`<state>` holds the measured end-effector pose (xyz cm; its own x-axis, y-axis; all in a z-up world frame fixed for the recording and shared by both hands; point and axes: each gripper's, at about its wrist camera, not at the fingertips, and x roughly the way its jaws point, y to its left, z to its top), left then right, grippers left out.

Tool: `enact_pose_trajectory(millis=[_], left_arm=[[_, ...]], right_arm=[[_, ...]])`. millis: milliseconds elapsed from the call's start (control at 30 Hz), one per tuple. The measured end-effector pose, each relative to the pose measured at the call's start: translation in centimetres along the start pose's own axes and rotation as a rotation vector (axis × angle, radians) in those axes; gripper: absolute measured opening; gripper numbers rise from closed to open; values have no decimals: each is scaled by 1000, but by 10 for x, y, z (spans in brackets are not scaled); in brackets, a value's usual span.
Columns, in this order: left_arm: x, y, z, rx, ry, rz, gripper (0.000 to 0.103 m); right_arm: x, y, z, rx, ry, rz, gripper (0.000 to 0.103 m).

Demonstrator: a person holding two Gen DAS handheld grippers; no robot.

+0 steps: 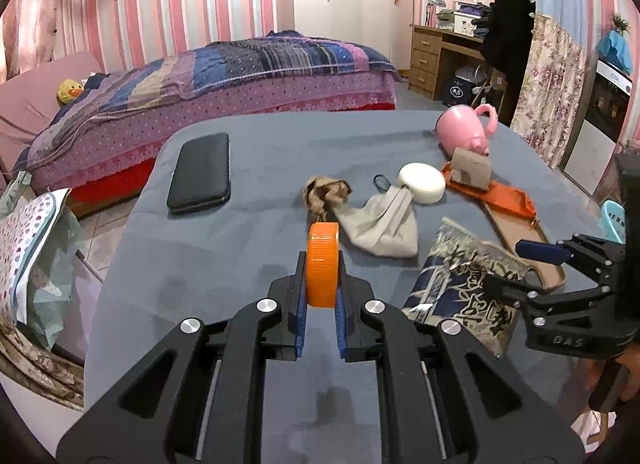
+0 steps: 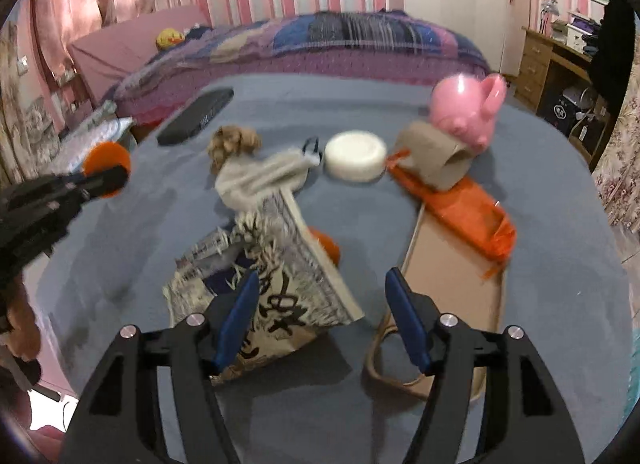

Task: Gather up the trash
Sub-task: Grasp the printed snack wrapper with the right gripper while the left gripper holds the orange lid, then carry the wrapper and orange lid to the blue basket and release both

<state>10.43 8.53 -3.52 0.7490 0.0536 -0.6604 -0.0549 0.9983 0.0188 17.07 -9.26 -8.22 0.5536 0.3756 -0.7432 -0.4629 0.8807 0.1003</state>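
My left gripper (image 1: pixel 322 280) is shut on an orange bottle cap (image 1: pixel 322 268), held above the grey table (image 1: pixel 224 264); the cap also shows in the right wrist view (image 2: pixel 107 168). My right gripper (image 2: pixel 320 320) is open over the edge of a patterned paper bag (image 2: pixel 280 284), which also shows in the left wrist view (image 1: pixel 464 284). A crumpled brown paper ball (image 1: pixel 326 194), a grey cloth pouch (image 1: pixel 380 228), an orange wrapper (image 2: pixel 460 212) and a cardboard piece (image 2: pixel 436 164) lie on the table. A second orange cap (image 2: pixel 330 246) peeks out behind the bag.
A black phone case (image 1: pixel 201 173) lies at the far left of the table. A white round box (image 1: pixel 424 184), a pink pig-shaped cup (image 1: pixel 464 130) and a long cardboard strip (image 2: pixel 452 284) sit to the right. A dotted bag (image 1: pixel 36 248) hangs off the left edge. A bed stands behind.
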Motion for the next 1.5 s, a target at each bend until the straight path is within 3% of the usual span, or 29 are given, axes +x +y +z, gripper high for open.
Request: enact_pose_trajectory(millis=[67,200,267,367,667,967,1267,1500], left_arm=[[0,3,-2,-1,1,5,10],[-1,7,-2,-7,4,14,10],[-1,9,-1,-11,2,16,10],[-3,9,1,-10,-3,22,10],[-15,-3,15,3,-40,22,10],[-9,-45,31,45,-59,-28,10],[0,-128,54,124,-89,-152,10],[1,-197,66,195,-104,-249,10]], right_arm=[[5,1,-2,-1,10,13,63],[6,6,-2,-26,15,28,39],[4,6,-3,-33,11,35,31],[-2,5,-3,-37,3,50,27],[-45,-41,-4,17,-72,25,25],[-81,-115,-17,142,-113,-64,25],[-119,-197,-41,315,-181,-163,25],[-164,-254,-69,436,-227,-351,25]])
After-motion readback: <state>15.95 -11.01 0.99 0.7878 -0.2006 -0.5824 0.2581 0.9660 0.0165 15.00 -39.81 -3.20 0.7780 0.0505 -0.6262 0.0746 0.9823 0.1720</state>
